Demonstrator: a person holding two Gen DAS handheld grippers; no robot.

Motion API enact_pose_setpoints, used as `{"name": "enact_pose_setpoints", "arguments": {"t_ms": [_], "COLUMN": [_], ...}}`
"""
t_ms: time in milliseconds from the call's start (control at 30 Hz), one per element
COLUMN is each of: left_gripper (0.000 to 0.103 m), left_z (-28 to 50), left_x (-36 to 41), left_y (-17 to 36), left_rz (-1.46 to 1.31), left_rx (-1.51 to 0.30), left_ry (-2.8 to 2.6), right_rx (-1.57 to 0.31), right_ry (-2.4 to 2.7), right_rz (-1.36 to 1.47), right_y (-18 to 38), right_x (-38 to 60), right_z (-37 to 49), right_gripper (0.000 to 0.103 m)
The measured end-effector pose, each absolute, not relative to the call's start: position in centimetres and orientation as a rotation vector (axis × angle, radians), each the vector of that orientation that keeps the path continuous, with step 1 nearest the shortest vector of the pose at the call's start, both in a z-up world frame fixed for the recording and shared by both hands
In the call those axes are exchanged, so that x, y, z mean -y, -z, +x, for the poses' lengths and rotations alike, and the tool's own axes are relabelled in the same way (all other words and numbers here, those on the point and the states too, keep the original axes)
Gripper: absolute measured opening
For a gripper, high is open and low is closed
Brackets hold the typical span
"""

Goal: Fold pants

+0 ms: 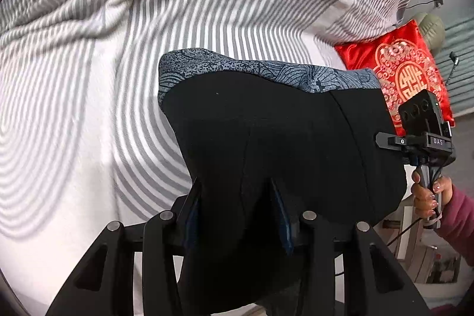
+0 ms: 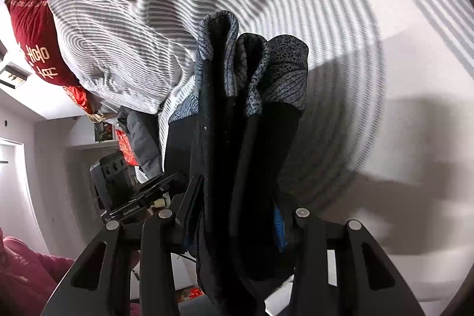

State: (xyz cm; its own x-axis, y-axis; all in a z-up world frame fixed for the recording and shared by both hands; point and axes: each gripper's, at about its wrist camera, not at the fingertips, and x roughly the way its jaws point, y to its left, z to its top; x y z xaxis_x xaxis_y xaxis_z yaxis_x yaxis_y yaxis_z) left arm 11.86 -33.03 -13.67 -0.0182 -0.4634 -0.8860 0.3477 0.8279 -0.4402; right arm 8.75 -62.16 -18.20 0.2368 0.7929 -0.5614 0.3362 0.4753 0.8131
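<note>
Black pants (image 1: 281, 138) with a blue-grey patterned band (image 1: 237, 70) along their far edge hang lifted above the striped bed. My left gripper (image 1: 234, 185) is shut on the near edge of the cloth, which fills the gap between its fingers. At the right, my right gripper (image 1: 385, 139) grips the pants' other side, its handle held by a person's hand (image 1: 426, 194). In the right wrist view, the pants (image 2: 237, 138) hang bunched in several folds, and my right gripper (image 2: 237, 197) is shut on them. The left gripper (image 2: 166, 179) shows at the left of that view, against the cloth.
A bed sheet (image 1: 89, 79) with grey and white stripes lies below, with a rumpled striped duvet (image 2: 118, 49) further back. A red embroidered cushion (image 1: 400, 70) lies at the bed's edge. A pink sleeve (image 1: 459, 221) shows at the right.
</note>
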Motion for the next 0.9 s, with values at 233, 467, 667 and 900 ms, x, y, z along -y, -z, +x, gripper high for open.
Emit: {"name": "enact_pose_setpoints", "arguments": {"t_ms": [233, 467, 667, 900], "left_gripper": [0.045, 0.053, 0.053, 0.053], "left_z": [9.6, 9.4, 10.1, 9.5], "left_x": [33.7, 34.6, 35.8, 39.2], "left_y": [15.5, 13.4, 10.5, 9.9], "left_rz": [-0.056, 0.058, 0.131, 0.152], "left_rx": [-1.426, -1.365, -1.294, -1.275], "left_ry": [0.549, 0.411, 0.401, 0.504], "right_rx": [-1.412, -1.474, -1.453, -1.362], "right_ry": [-0.423, -0.309, -0.023, -0.006], "right_rz": [1.056, 0.926, 0.821, 0.709], "right_y": [22.2, 21.0, 17.2, 13.1], "right_x": [63.0, 62.8, 64.4, 61.2], "right_z": [6.9, 6.8, 5.6, 6.8], "right_gripper": [0.047, 0.07, 0.08, 0.037]}}
